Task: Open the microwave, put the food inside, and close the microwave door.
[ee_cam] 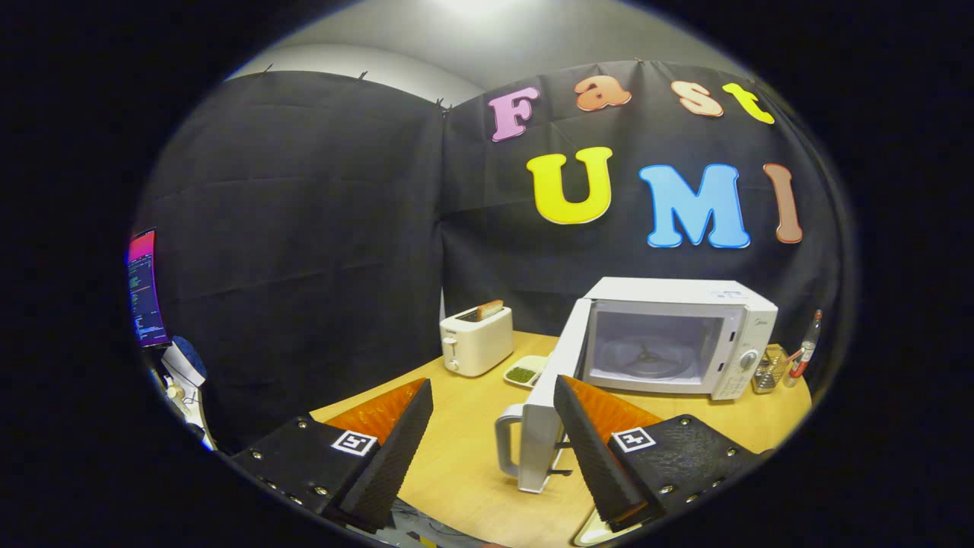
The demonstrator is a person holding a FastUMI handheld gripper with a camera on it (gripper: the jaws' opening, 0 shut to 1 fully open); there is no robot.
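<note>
We see the table [464, 457] low in the frame, with the microwave [685, 335] at its right rear and its door [544, 403] swung out toward the centre. The toaster [477, 341] stands left of it, a small dish [525, 371] between them. The gripper [487, 449] sits lower centre, fingers apart, the door's handle [508, 441] between them.

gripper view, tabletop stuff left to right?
Toaster → green dish → open microwave door → microwave → glass jar → bottle. Gripper is open, its fingers astride the door's handle without touching it.
</note>
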